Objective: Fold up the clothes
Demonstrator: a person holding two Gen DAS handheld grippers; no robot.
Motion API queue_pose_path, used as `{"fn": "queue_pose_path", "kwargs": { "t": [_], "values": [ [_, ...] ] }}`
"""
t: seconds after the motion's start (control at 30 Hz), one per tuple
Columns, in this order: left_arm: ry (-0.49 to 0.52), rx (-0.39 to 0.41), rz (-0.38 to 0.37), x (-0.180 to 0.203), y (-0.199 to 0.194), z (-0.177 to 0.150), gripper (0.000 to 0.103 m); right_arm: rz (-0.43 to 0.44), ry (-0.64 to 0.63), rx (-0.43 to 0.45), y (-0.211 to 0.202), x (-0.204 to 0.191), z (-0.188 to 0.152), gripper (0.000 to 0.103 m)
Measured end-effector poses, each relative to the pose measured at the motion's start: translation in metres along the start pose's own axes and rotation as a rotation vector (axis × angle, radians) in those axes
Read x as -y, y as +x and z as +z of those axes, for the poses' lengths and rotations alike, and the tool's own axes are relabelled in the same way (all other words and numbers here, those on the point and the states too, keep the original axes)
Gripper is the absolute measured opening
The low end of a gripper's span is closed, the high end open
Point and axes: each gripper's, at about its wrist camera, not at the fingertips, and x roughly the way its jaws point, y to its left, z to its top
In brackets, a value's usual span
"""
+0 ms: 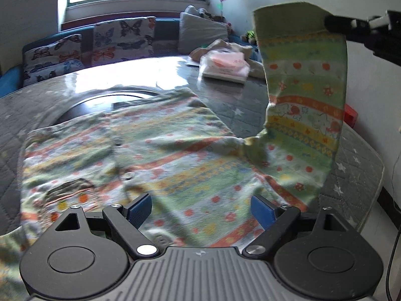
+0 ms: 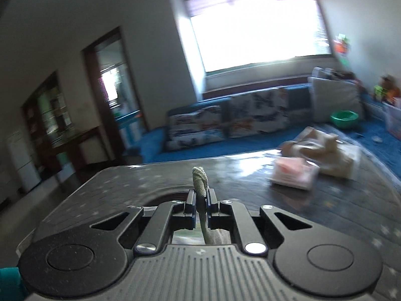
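A green, orange and yellow striped child's garment (image 1: 140, 150) lies spread on the grey table (image 1: 238, 100). One sleeve (image 1: 305, 95) is lifted up at the right, held at its green cuff by my right gripper (image 1: 333, 25). In the right wrist view my right gripper (image 2: 200, 200) is shut on the ribbed cuff edge (image 2: 199, 179). My left gripper (image 1: 200, 209) is open and empty, low over the near part of the garment, its blue pads (image 1: 137, 209) wide apart.
A pink packet (image 1: 225, 66) and a beige cloth pile (image 1: 235, 47) sit at the table's far right. A dark round inset (image 1: 100, 100) lies behind the garment. A sofa with butterfly cushions (image 1: 100, 42) stands beyond the table. A red object (image 1: 351, 116) sits off the right edge.
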Motion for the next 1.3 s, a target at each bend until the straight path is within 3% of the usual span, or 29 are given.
{"fn": "queue_pose_path", "kwargs": {
  "t": [0.2, 0.57, 0.73, 0.93, 1.3],
  "values": [
    [-0.075, 0.033, 0.047, -0.031, -0.025, -0.011, 0.089, 0.131, -0.060, -0.047, 0.034, -0.046, 0.004, 0.007],
    [-0.209, 0.066, 0.135, -0.086, -0.053, -0.035, 0.090, 0.312, -0.136, -0.241, 0.090, -0.110, -0.037, 0.008],
    [-0.237, 0.067, 0.147, -0.096, -0.058, -0.040, 0.090, 0.341, -0.128, -0.324, 0.105, -0.114, -0.057, 0.020],
    [-0.229, 0.068, 0.167, -0.100, -0.061, -0.039, 0.090, 0.310, -0.167, -0.360, 0.101, -0.103, -0.063, 0.028],
    [-0.251, 0.107, 0.248, -0.118, -0.088, -0.037, 0.090, 0.101, -0.211, -0.548, 0.095, -0.034, -0.104, 0.028]
  ]
}}
